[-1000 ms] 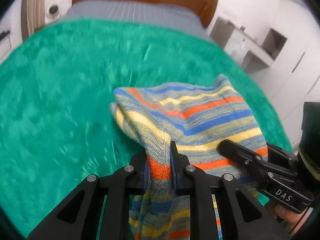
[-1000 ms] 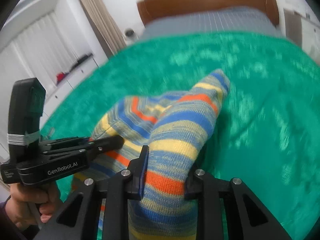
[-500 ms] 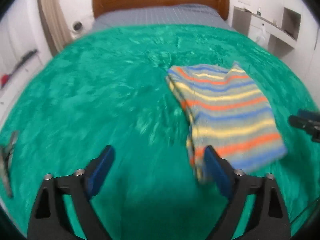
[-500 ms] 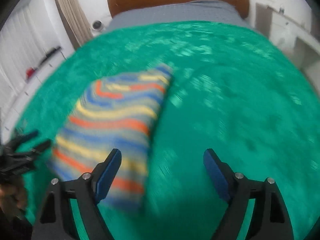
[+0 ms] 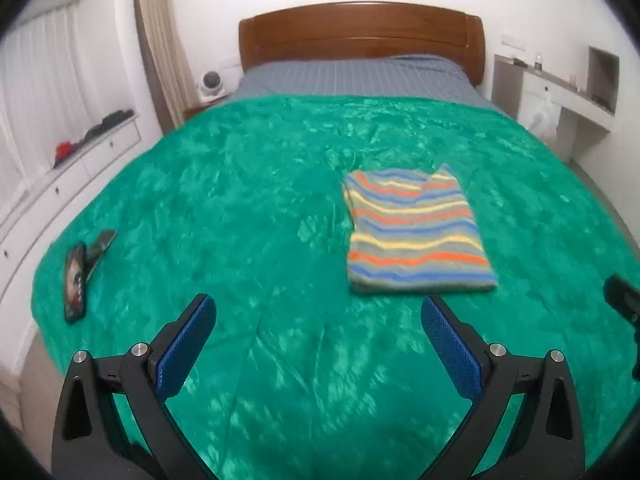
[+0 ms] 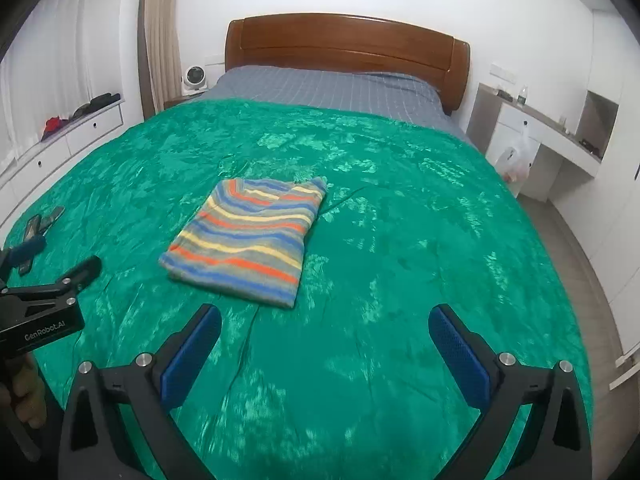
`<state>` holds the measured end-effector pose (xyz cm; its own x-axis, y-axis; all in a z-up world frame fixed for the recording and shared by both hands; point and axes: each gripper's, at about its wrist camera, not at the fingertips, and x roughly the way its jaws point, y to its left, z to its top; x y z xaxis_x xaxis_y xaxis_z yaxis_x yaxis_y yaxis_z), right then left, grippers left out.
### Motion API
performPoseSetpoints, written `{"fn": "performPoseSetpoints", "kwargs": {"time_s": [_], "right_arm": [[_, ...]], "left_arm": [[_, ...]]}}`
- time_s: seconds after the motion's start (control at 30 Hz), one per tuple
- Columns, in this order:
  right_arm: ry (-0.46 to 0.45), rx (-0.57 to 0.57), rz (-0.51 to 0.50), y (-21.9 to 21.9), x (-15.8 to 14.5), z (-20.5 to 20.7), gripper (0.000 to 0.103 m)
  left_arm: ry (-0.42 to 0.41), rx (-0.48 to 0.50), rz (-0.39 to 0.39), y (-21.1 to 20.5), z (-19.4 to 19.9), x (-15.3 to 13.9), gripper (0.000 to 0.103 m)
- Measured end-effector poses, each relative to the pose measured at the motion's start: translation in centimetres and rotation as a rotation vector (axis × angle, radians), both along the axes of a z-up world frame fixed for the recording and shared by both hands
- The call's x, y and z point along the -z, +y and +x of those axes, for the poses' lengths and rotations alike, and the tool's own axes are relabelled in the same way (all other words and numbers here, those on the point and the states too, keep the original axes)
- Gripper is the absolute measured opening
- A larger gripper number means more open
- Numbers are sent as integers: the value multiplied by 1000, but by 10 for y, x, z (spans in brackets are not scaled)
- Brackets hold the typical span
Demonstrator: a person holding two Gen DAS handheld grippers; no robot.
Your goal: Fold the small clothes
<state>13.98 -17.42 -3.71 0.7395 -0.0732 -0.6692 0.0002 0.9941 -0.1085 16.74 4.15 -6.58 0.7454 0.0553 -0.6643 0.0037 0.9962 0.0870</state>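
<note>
A striped knit garment (image 5: pixel 416 232) in blue, yellow, orange and grey lies folded flat as a rectangle on the green bedspread (image 5: pixel 240 200); it also shows in the right wrist view (image 6: pixel 250 236). My left gripper (image 5: pixel 318 328) is open and empty, held back from the garment's near edge. My right gripper (image 6: pixel 324 338) is open and empty, also short of the garment. The left gripper (image 6: pixel 60 280) shows at the left edge of the right wrist view. The right gripper's tip (image 5: pixel 620 300) shows at the right edge of the left wrist view.
A phone (image 5: pixel 76 276) and a dark flat object (image 5: pixel 98 248) lie on the bedspread's left edge. A wooden headboard (image 5: pixel 360 28) and grey sheet (image 5: pixel 356 76) are at the far end. White drawers (image 5: pixel 60 184) stand left, a desk (image 6: pixel 544 132) right.
Both grippers let go of the striped garment, opened wide and pulled back and up. The garment now lies folded flat on the bedspread.
</note>
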Motion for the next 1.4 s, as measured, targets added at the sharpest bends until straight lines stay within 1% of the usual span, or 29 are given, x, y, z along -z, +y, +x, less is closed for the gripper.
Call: {"fn": "performPoseSetpoints", "kwargs": {"time_s": [0.13,0.3,0.33,0.4,0.47,0.53,0.6,0.73,0.83,0.87,1.0,1.13,1.23,1.4], "right_arm": [[-5,-3,21,-1,-9,-25,102],[-27,-17,55,-2,-18,-52,103],[-28,-17,60,-2,-19,-56,103],[-25,-23,79,-3,-21,-64,103],[-14,-24,94,-5,-23,-73,103],[-7,-25,84,-6,-25,-80,103],[-7,-11,71,-9,-28,-91,103],[-19,-7,82,-11,-34,-106,103],[-3,-21,71,-7,-36,-108,103],[0,-25,67,-6,-37,-108,103],[20,-37,62,4,-42,-107,103],[4,-55,67,10,-56,-111,103],[-14,-82,71,13,-63,-114,103],[11,-85,70,18,-60,-113,103]], "left_arm": [[-9,-20,56,-7,-24,-12,103],[-28,20,59,-12,-48,-30,103],[-34,34,62,-14,-51,-31,103],[-37,34,68,-16,-56,-31,103],[-28,43,38,-13,-64,-33,103],[-19,60,-4,-10,-73,-37,103],[-25,68,-13,-8,-81,-40,103],[-31,64,-15,-3,-94,-49,103],[-20,84,-46,-2,-100,-55,103],[-19,90,-42,-3,-102,-57,103],[-36,84,26,-8,-112,-65,103],[-25,81,-1,-5,-116,-71,103],[-20,67,5,-4,-114,-73,103],[-15,38,-8,0,-115,-75,103]]}}
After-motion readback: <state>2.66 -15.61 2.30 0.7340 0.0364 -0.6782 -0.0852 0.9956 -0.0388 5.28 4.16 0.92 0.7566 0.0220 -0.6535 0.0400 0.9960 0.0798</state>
